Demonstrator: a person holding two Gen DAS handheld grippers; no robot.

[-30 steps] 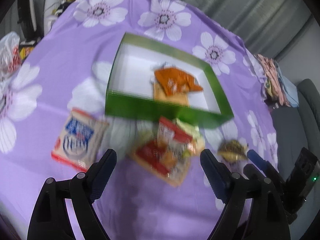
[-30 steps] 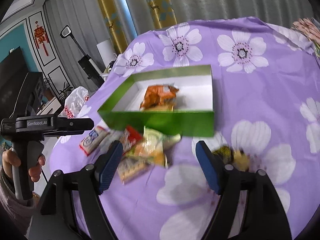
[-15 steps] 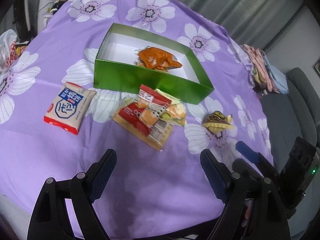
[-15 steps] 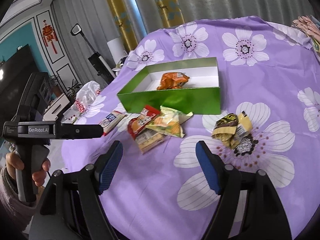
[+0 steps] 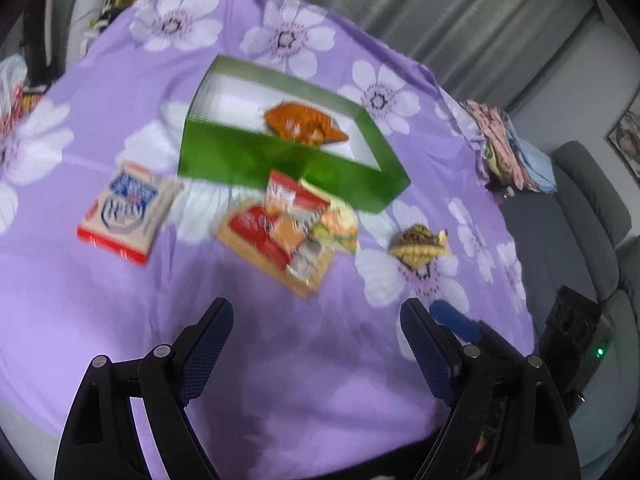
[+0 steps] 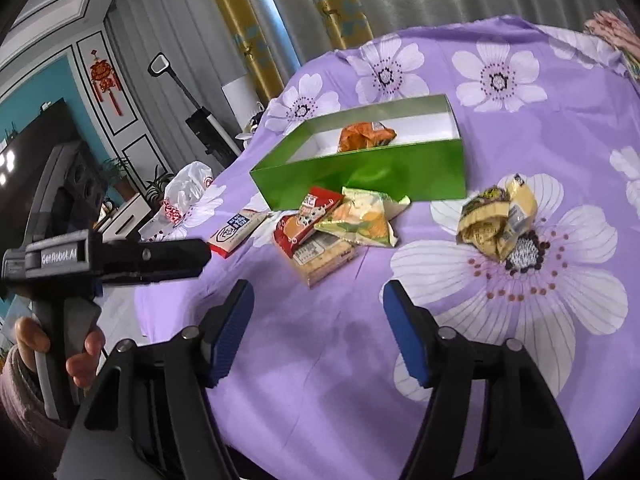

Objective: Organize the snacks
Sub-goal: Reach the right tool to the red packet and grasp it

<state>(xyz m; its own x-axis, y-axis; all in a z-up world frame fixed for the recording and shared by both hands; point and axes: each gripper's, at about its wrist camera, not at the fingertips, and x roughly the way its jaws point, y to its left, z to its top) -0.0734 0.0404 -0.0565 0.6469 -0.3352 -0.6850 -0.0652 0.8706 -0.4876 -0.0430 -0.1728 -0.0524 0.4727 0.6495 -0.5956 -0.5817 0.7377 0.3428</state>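
A green box (image 5: 288, 160) (image 6: 360, 176) sits mid-table with an orange snack bag (image 5: 304, 122) (image 6: 366, 136) inside. In front of it lie a red packet pile (image 5: 276, 236) (image 6: 310, 224), a yellow-green bag (image 6: 360, 220), a white-and-blue packet (image 5: 126, 210) (image 6: 236, 230) to the left and a gold-brown packet (image 5: 418, 246) (image 6: 498, 220) to the right. My left gripper (image 5: 316, 344) is open and empty, short of the pile. My right gripper (image 6: 318, 320) is open and empty, near the table's front.
The table wears a purple flowered cloth (image 5: 280, 360). The left gripper's body and the hand holding it (image 6: 80, 264) show at the left of the right wrist view. A sofa (image 5: 580, 220) and folded clothes (image 5: 504, 140) lie to the right. A white plastic bag (image 6: 184, 196) sits at the far-left edge.
Both grippers pulled back from the snacks, then the left swung in closer again, blurring its view. The right edged slightly forward. Nothing was grasped; the snacks have not moved.
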